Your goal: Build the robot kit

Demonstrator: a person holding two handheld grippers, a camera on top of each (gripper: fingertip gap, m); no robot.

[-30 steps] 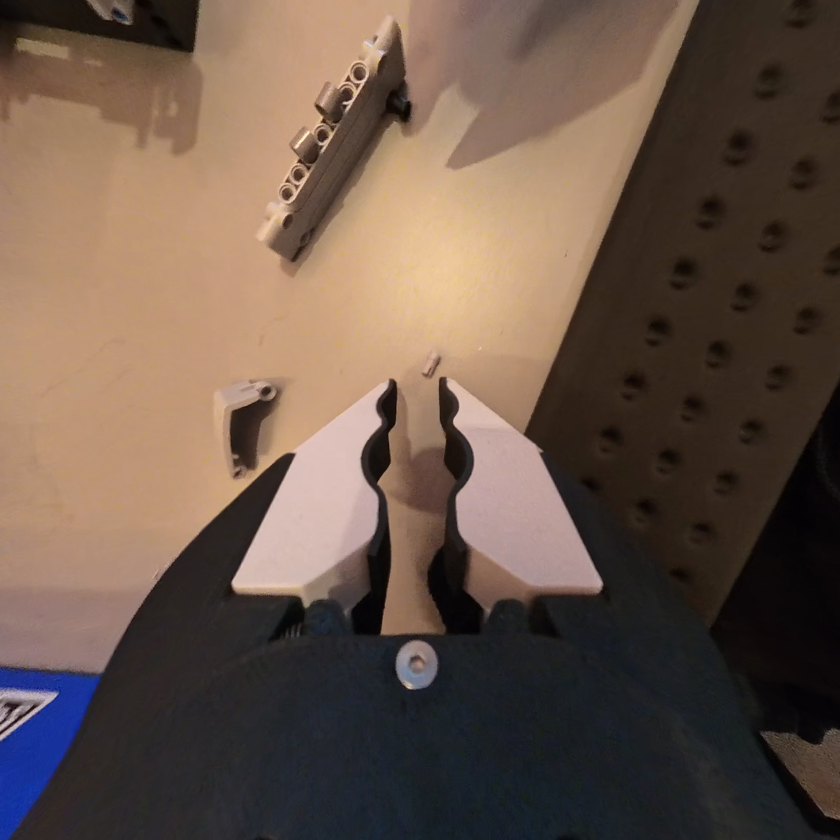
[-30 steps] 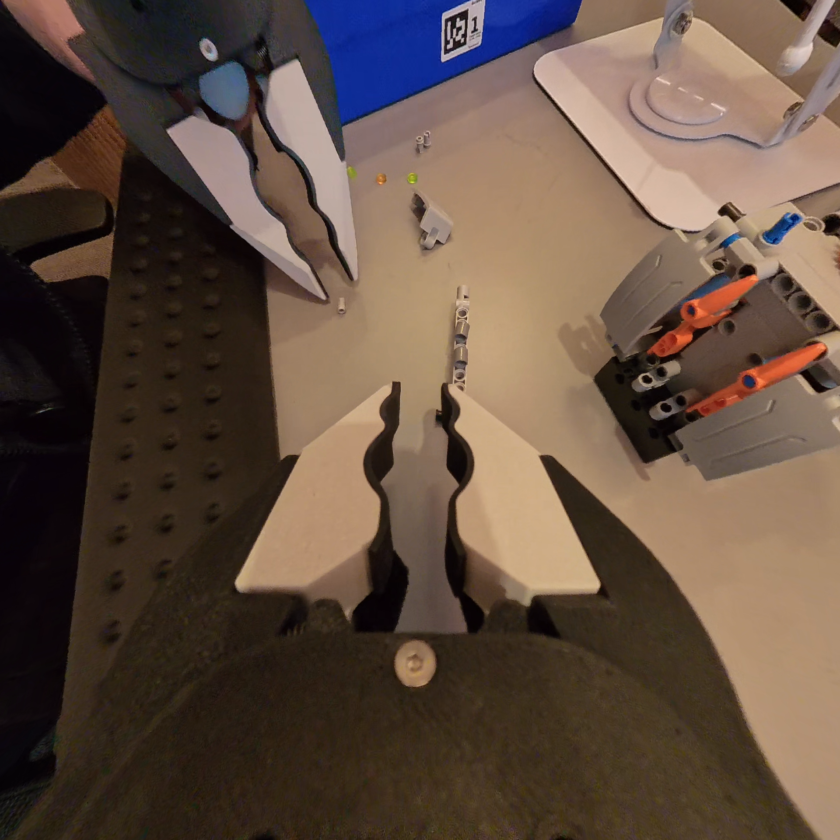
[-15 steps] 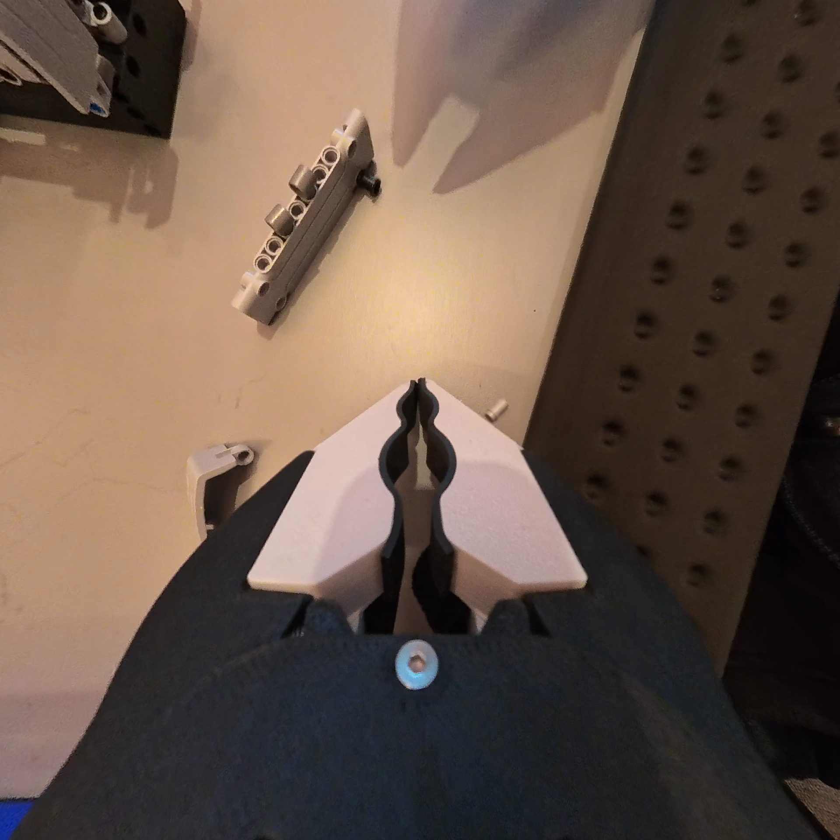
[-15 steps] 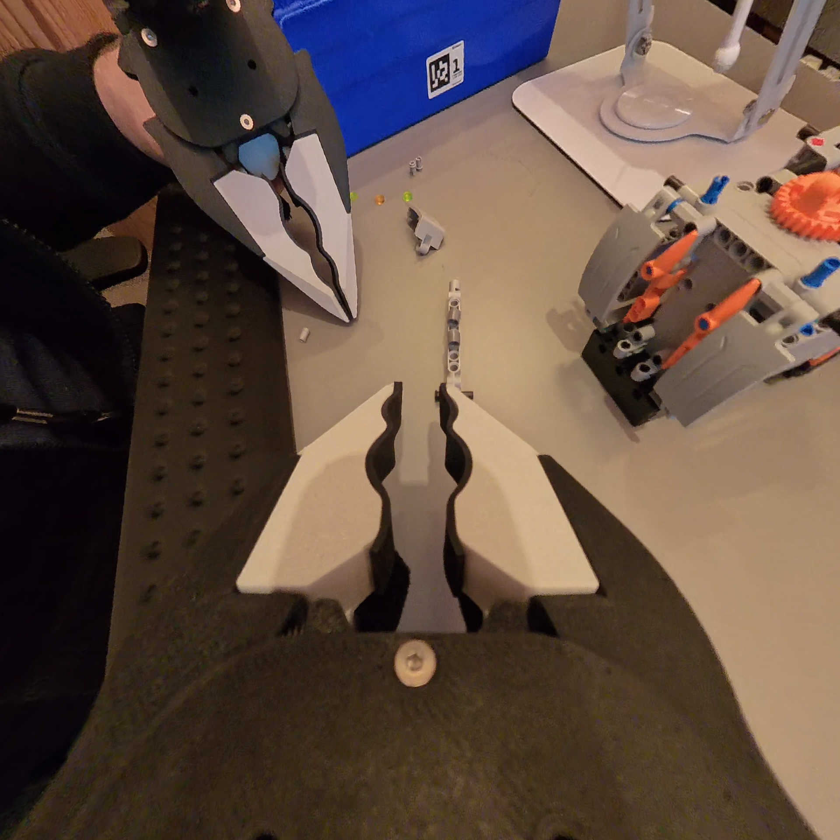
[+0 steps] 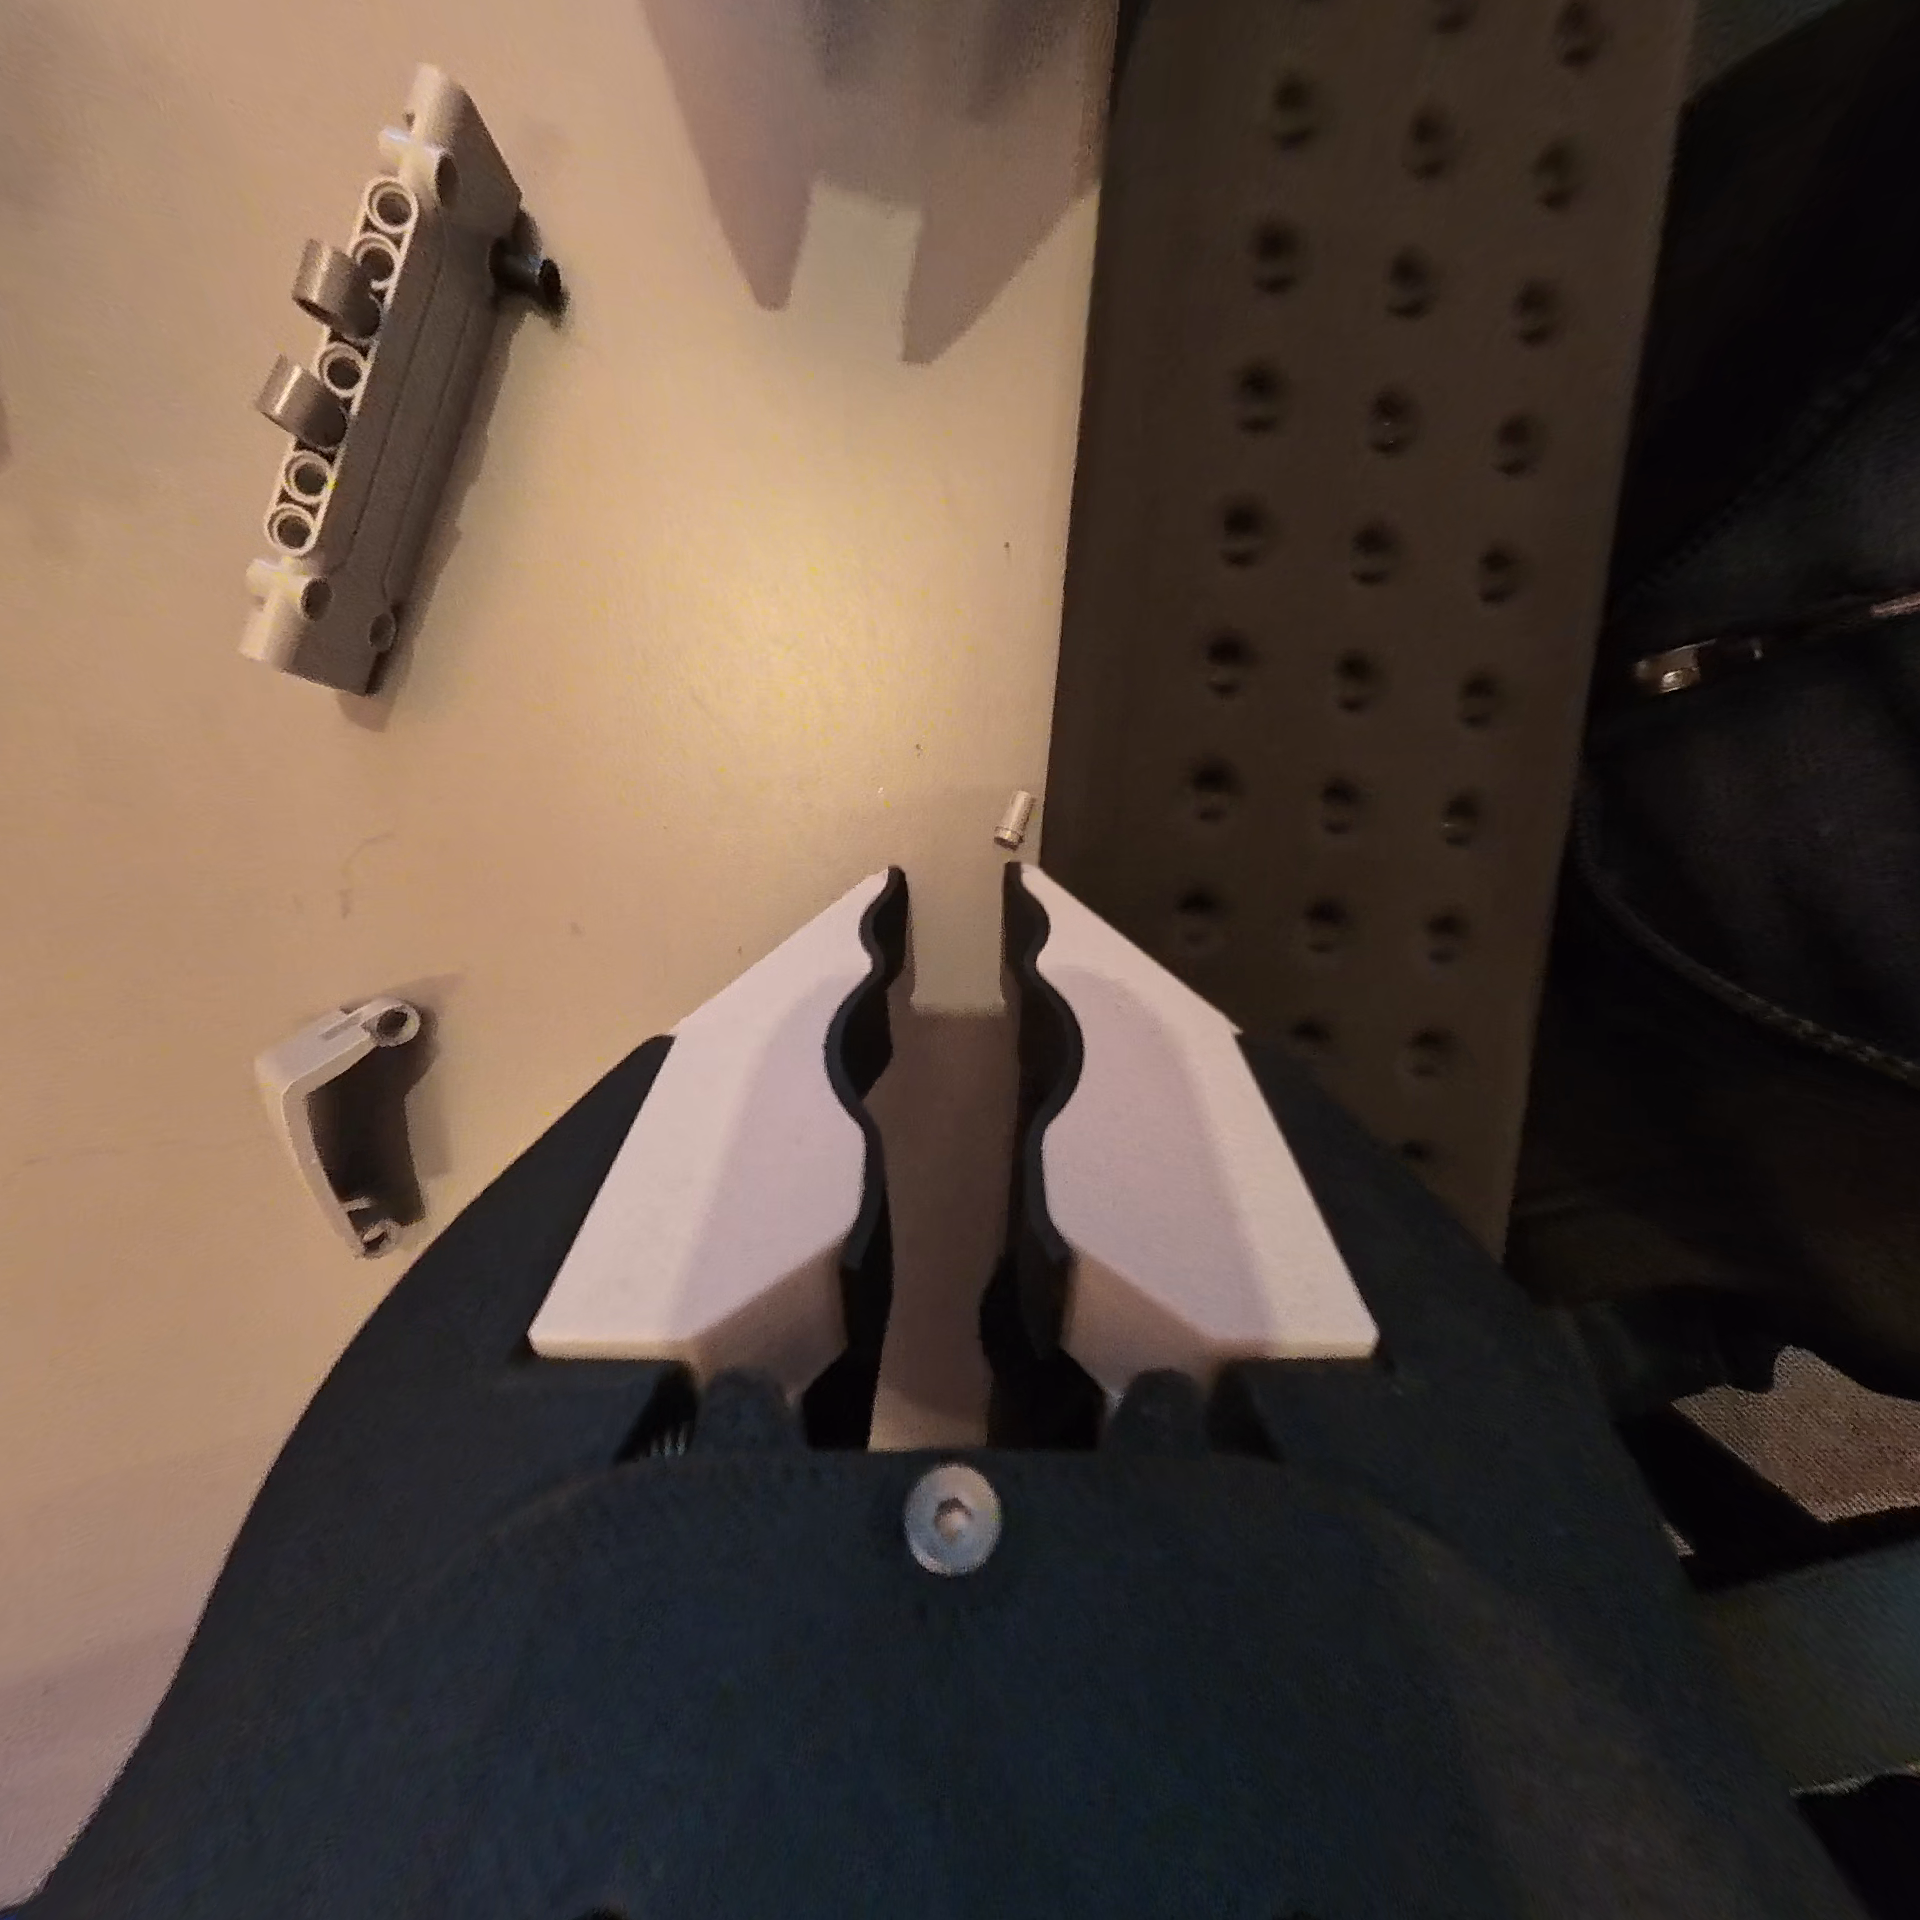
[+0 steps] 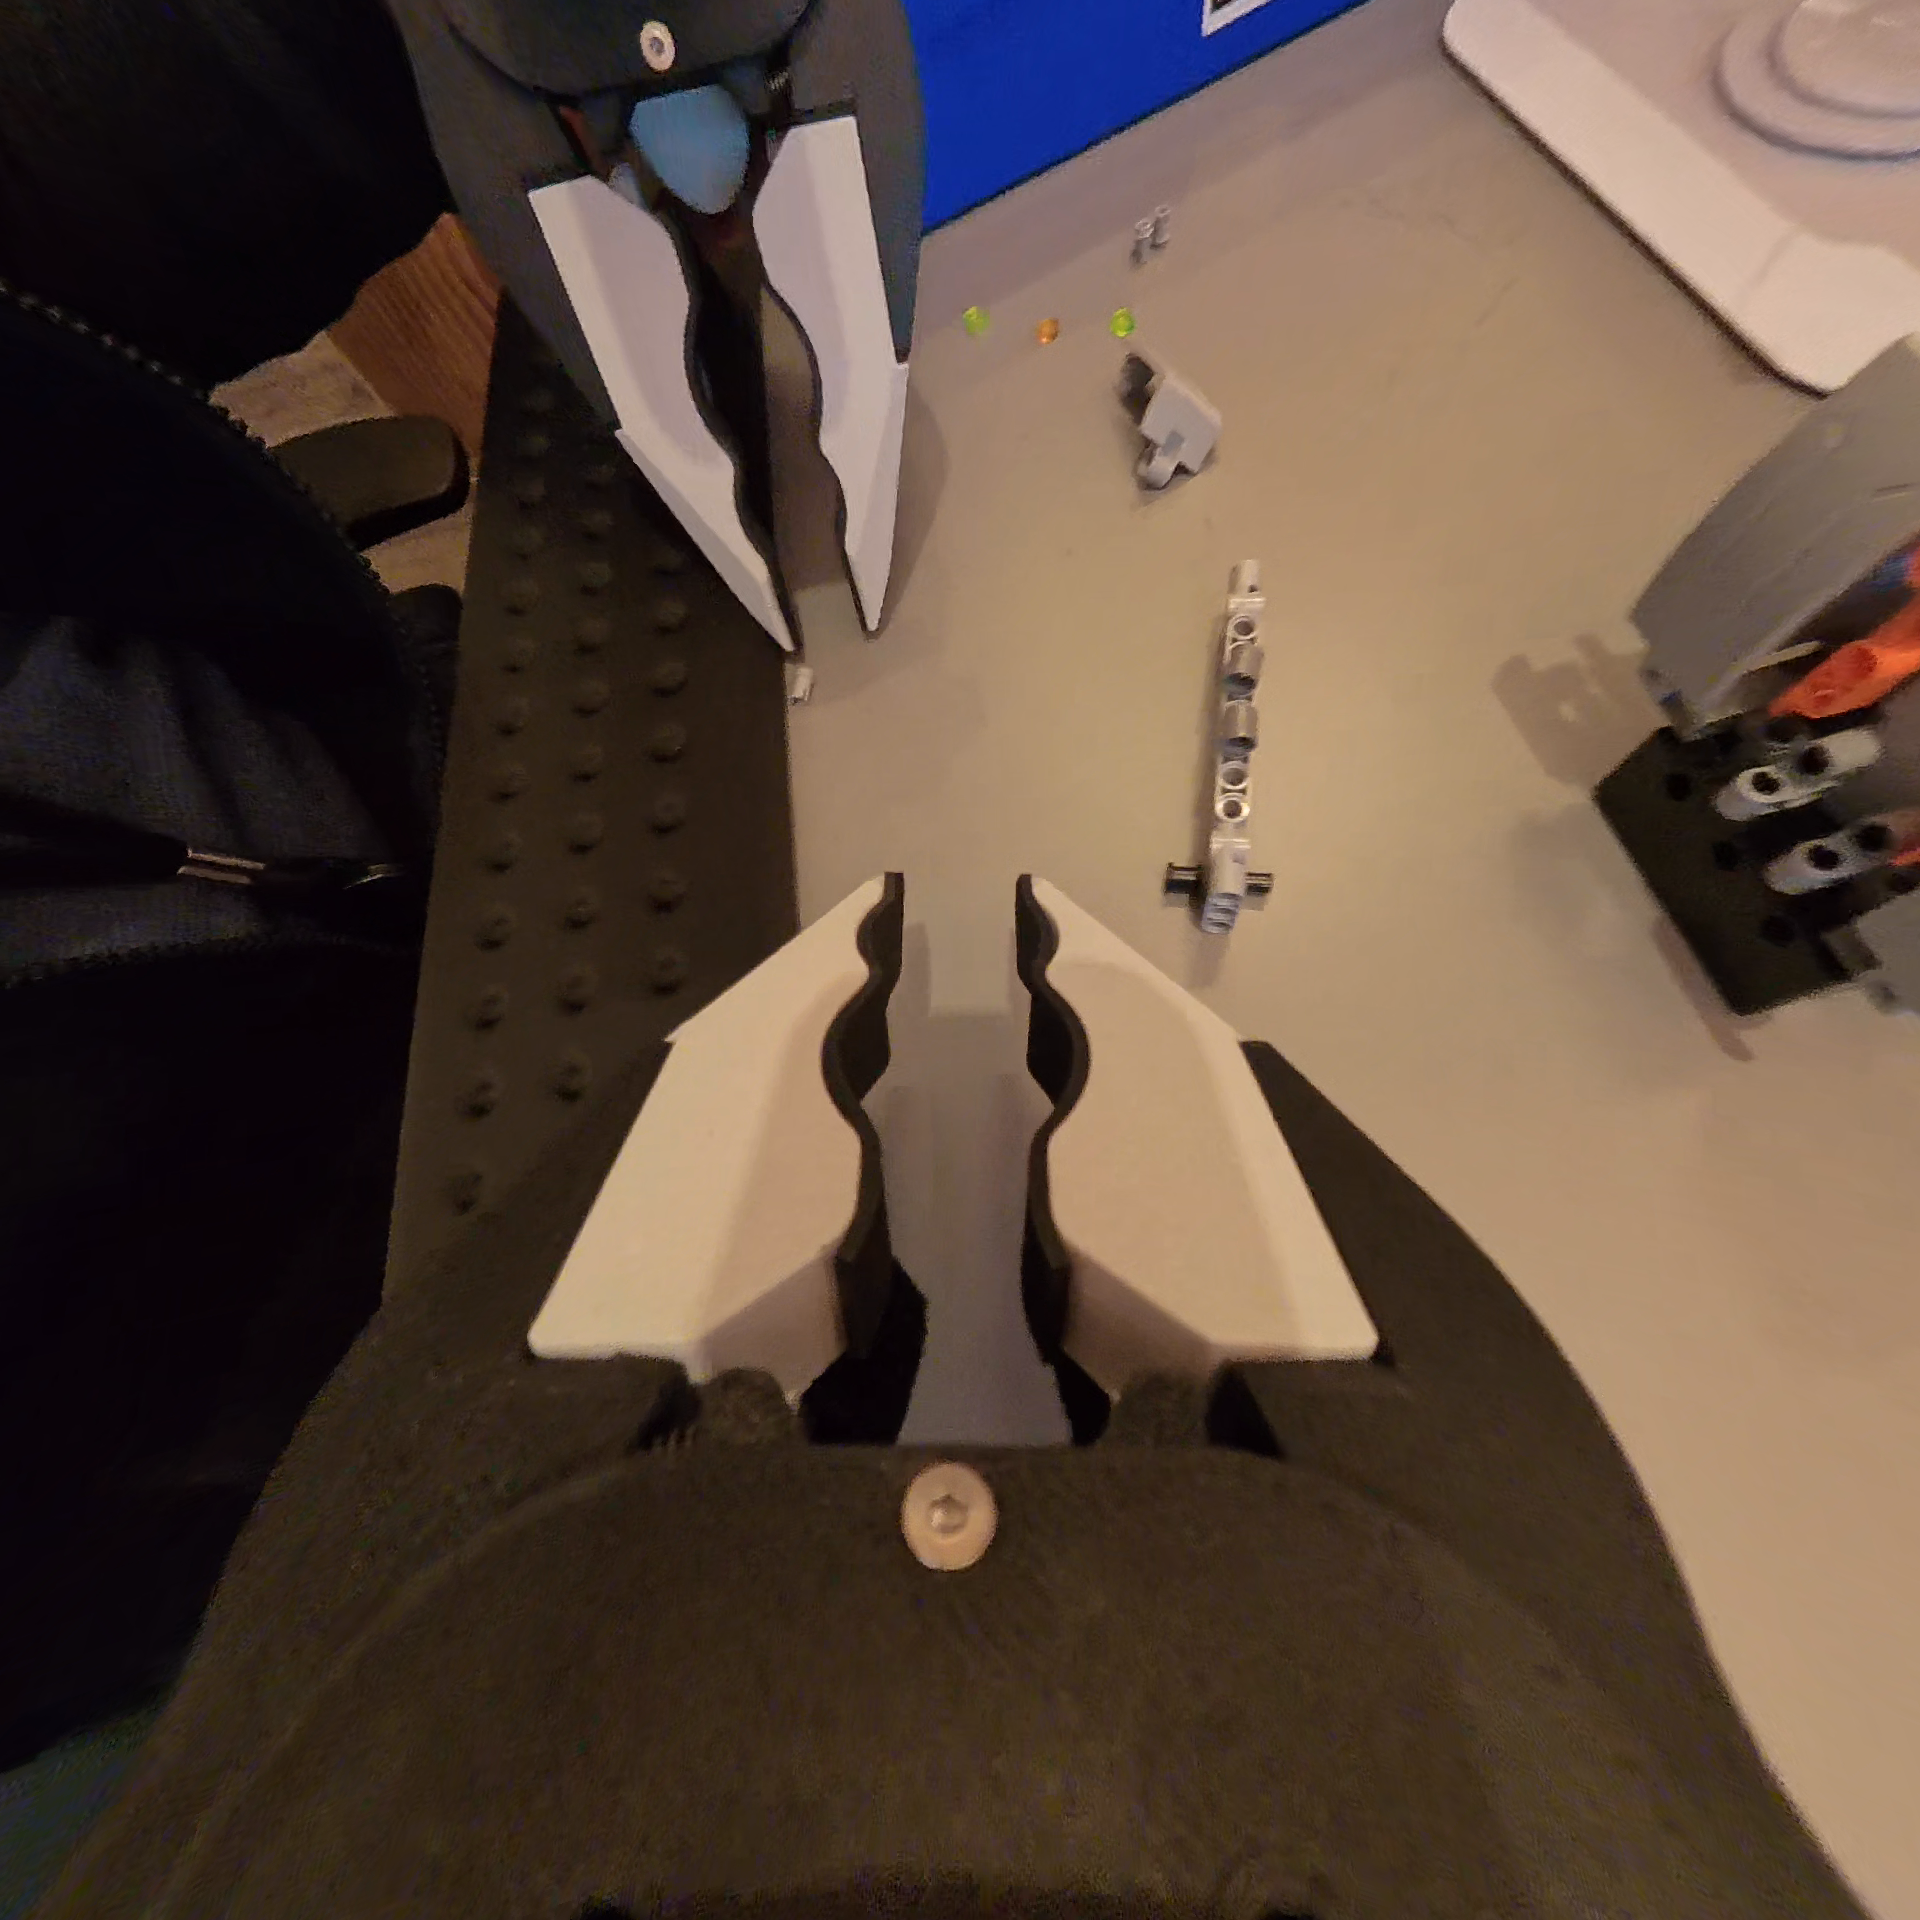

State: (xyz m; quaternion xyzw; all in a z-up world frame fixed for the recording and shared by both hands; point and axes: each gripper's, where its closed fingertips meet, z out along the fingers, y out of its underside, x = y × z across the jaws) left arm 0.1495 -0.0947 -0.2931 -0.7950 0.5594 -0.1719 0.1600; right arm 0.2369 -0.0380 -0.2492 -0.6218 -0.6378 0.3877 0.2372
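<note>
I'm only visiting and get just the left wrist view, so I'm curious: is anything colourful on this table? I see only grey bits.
Observer: Yes. The right wrist view shows three tiny studs, two green and one orange, in a row beside the left tool.
Operator: Anything bigger?
Observer: A blue box stands behind that tool.
Operator: And the other tool?
Observer: The right tool is open and empty, with a grey and black model with orange parts off to its right.
</note>
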